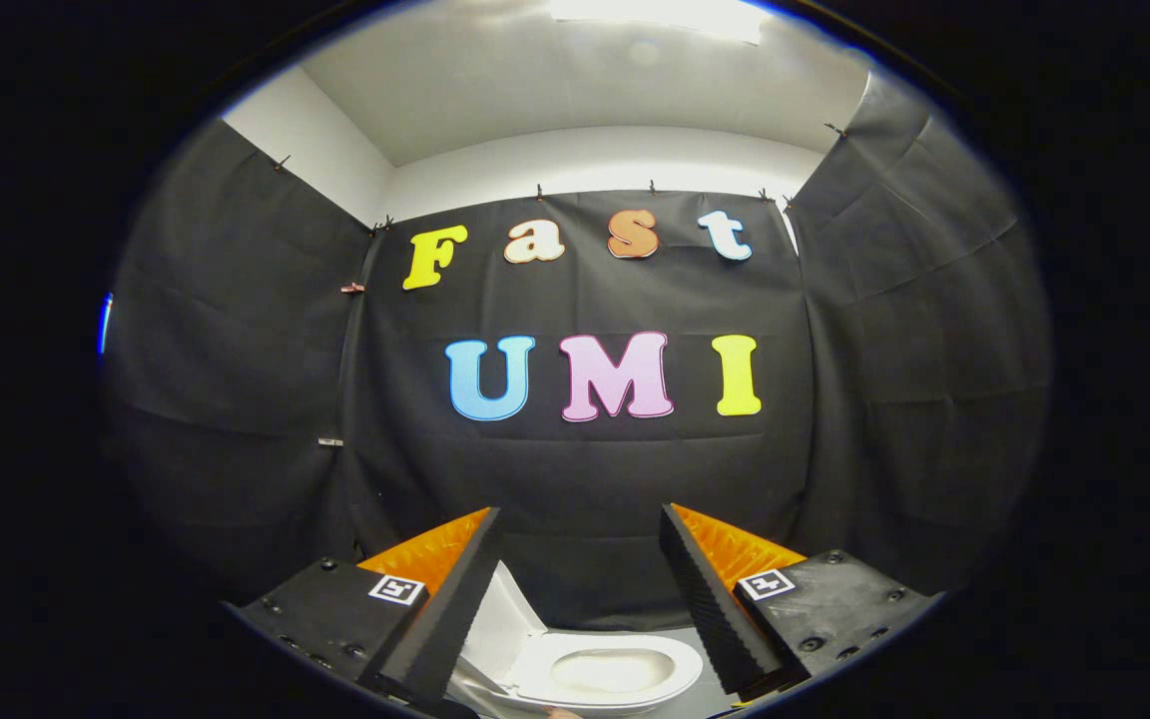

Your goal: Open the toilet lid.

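A white toilet [605, 671] sits low between my fingers, some way below and ahead of them. Its seat ring and bowl lie exposed. The white lid [507, 619] stands raised beside the left finger, leaning toward the black cloth wall. My gripper [580, 514] is open, its two fingers spread wide with nothing between them, held above the toilet and apart from it.
Black cloth walls [236, 379] close the booth on three sides behind the toilet. A white ceiling [595, 90] with a light is overhead. A strip of grey floor [700, 689] shows next to the toilet by the right finger.
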Demonstrator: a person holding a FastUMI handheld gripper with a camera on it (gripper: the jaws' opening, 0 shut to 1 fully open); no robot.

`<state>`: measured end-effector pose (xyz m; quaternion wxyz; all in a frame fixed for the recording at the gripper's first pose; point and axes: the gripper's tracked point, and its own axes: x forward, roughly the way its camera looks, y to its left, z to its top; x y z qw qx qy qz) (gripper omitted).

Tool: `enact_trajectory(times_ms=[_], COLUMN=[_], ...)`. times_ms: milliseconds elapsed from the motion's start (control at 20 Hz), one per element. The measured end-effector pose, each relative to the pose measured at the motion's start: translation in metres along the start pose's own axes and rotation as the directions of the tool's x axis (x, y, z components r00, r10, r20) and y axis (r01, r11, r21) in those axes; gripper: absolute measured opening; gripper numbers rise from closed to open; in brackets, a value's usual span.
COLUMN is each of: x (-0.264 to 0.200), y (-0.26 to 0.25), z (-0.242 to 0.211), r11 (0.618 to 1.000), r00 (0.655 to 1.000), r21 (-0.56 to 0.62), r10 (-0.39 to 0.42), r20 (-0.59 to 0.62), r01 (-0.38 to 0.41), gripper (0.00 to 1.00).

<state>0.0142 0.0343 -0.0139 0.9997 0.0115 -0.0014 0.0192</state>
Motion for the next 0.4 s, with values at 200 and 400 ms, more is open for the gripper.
enact_trajectory(times_ms=[200,400], x=[0.0009,0.0021], y=[0.0003,0.0018], z=[-0.0015,-0.0012], r11=[1.0,1.0], r00=[1.0,1.0], r21=[0.003,0.004], r10=[0.001,0.004], r20=[-0.006,-0.006], r01=[-0.001,-0.004], gripper=[0.98,0.98])
